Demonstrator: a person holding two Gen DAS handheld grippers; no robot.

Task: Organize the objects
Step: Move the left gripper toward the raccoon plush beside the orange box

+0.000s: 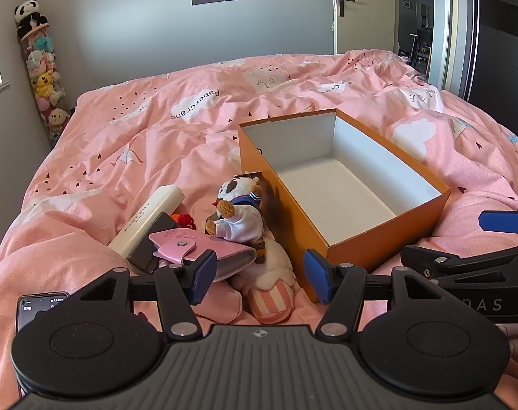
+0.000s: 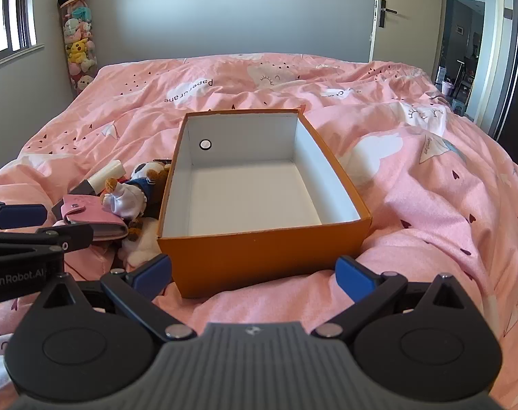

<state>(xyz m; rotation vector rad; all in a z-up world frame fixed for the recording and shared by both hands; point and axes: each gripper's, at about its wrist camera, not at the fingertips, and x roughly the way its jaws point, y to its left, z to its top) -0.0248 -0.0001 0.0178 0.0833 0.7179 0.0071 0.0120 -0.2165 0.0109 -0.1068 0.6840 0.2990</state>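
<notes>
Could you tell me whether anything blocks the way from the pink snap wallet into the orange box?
Yes: the panda plush in white clothes lies between the pink snap wallet and the open orange cardboard box, against its near wall.

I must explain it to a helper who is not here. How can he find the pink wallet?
Find the orange box on the pink bed. Left of it lies a pile of toys. The pink wallet tops it, flat with a snap strap, unlike the plush toys.

A phone [image 1: 40,307] beside the orange box [image 1: 371,249] is half hidden behind the left tongs [image 1: 259,278]; its screen text is too small to read.
</notes>
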